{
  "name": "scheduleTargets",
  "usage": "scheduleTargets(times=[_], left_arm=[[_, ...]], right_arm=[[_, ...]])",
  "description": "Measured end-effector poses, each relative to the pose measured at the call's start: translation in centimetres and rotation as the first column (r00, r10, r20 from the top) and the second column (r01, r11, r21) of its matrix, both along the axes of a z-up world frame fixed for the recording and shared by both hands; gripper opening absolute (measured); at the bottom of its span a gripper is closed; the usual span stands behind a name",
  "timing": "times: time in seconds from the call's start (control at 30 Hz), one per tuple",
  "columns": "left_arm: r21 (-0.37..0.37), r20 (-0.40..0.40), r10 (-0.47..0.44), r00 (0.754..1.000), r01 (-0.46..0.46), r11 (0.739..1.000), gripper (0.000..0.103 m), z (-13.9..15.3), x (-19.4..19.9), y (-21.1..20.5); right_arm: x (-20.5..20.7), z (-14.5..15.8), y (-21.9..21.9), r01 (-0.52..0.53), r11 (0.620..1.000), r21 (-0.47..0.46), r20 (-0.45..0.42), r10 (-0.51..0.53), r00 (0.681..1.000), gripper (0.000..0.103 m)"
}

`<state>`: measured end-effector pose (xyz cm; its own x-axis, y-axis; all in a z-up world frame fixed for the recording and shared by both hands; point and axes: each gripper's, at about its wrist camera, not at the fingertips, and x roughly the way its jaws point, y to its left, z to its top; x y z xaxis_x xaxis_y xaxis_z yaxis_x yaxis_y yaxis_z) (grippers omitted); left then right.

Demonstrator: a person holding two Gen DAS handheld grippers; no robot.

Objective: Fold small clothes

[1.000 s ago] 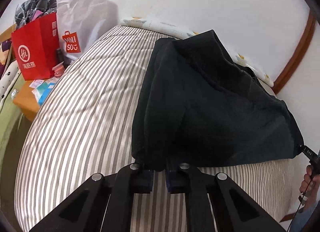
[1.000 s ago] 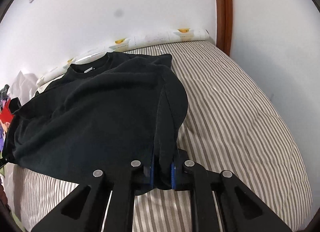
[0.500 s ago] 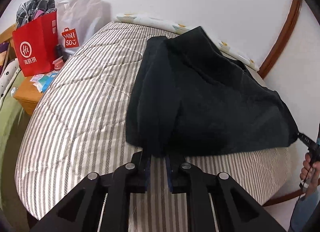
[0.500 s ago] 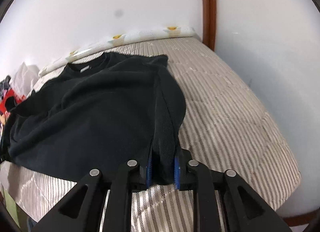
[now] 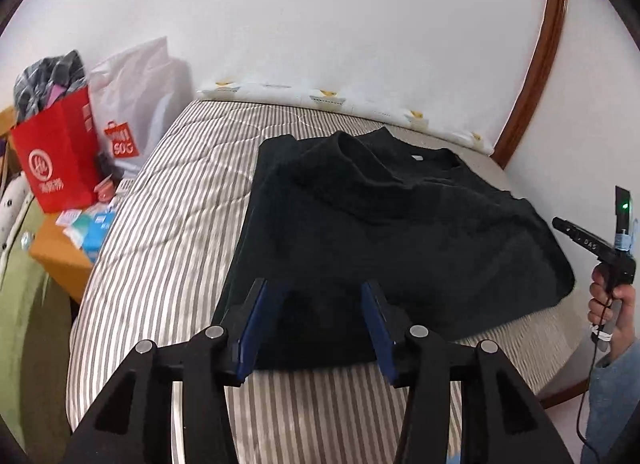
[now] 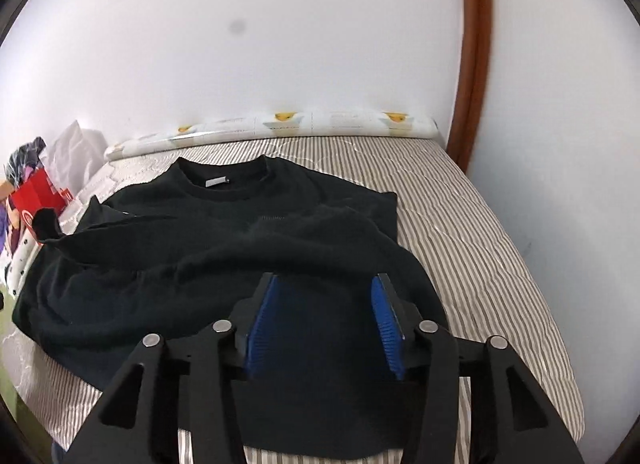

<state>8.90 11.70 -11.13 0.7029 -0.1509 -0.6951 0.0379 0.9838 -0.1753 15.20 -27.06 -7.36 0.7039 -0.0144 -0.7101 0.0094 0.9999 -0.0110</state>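
Observation:
A black sweatshirt [image 5: 400, 232] lies spread on the striped bed [image 5: 168, 224], collar toward the far wall, with rumpled folds across the middle. My left gripper [image 5: 316, 304] is open, its blue pads apart over the near left hem. My right gripper [image 6: 326, 304] is open over the near right hem of the sweatshirt [image 6: 200, 248]. Neither holds cloth. The right gripper's body and the hand on it also show at the right edge of the left wrist view [image 5: 592, 244].
A red paper bag [image 5: 56, 160] and a white Miniso bag [image 5: 132, 104] stand left of the bed by a wooden side table [image 5: 56, 256] with small packets. A rolled patterned cushion [image 6: 280, 124] lies along the wall. A brown door frame [image 6: 474, 44] stands at right.
Both grippers were shut on the sweatshirt's hem and holding it raised. They have opened and let go, and the sweatshirt now lies flat on the bed.

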Motion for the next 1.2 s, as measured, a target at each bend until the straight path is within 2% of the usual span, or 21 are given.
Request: scheduleTargets(times=[0.1, 0.33, 0.53, 0.67, 0.93, 0.97, 1.03, 1.1, 1.17, 1.2], left_arm=[[0.021, -0.036, -0.011, 0.999, 0.012, 1.0, 0.05, -0.5, 2.8, -0.6], [0.019, -0.108, -0.052, 0.993, 0.054, 0.998, 0.05, -2.2, 10.1, -2.7], [0.001, -0.132, -0.018, 0.991, 0.018, 1.0, 0.05, -3.0, 15.7, -2.6], [0.058, -0.106, 0.017, 0.994, -0.011, 0.998, 0.05, -2.7, 17.2, -2.1], [0.049, -0.147, -0.027, 0.989, 0.034, 0.998, 0.053, -3.5, 18.5, -0.1], [0.046, -0.158, -0.033, 0.987, 0.041, 0.998, 0.053, -3.7, 18.6, 0.0], [0.021, -0.177, -0.057, 0.983, 0.061, 0.998, 0.053, -4.1, 18.7, 0.3], [0.001, -0.188, -0.069, 0.98, 0.07, 0.998, 0.051, -4.5, 18.8, 0.4], [-0.012, -0.187, -0.07, 0.98, 0.069, 0.998, 0.039, -4.5, 18.7, 0.5], [-0.009, -0.184, -0.058, 0.981, 0.058, 0.998, 0.025, -4.3, 18.5, 0.5]], right_arm=[[1.7, -0.6, 0.1, 0.001, 1.0, -0.02, -0.027, -0.002, 1.0, 0.049], [5.3, -3.1, -0.6, 0.012, 1.0, -0.015, -0.102, -0.013, 0.995, 0.049], [8.0, -3.2, -1.4, 0.025, 1.0, -0.016, -0.106, -0.026, 0.994, 0.05], [10.5, -3.8, -2.1, 0.031, 0.999, -0.013, -0.132, -0.033, 0.991, 0.055], [14.8, -6.7, -2.4, 0.027, 0.999, 0.045, -0.247, -0.015, 0.969, 0.055], [15.1, -7.1, -2.4, 0.029, 0.998, 0.05, -0.259, -0.016, 0.966, 0.054], [15.6, -7.7, -2.3, 0.018, 0.998, 0.063, -0.272, 0.0, 0.962, 0.043], [15.6, -7.8, -2.0, 0.0, 0.997, 0.076, -0.273, 0.021, 0.962, 0.036], [15.3, -7.4, -1.9, -0.01, 0.998, 0.066, -0.249, 0.026, 0.968, 0.026], [15.0, -7.1, -1.8, -0.021, 0.998, 0.066, -0.238, 0.036, 0.971, 0.021]])
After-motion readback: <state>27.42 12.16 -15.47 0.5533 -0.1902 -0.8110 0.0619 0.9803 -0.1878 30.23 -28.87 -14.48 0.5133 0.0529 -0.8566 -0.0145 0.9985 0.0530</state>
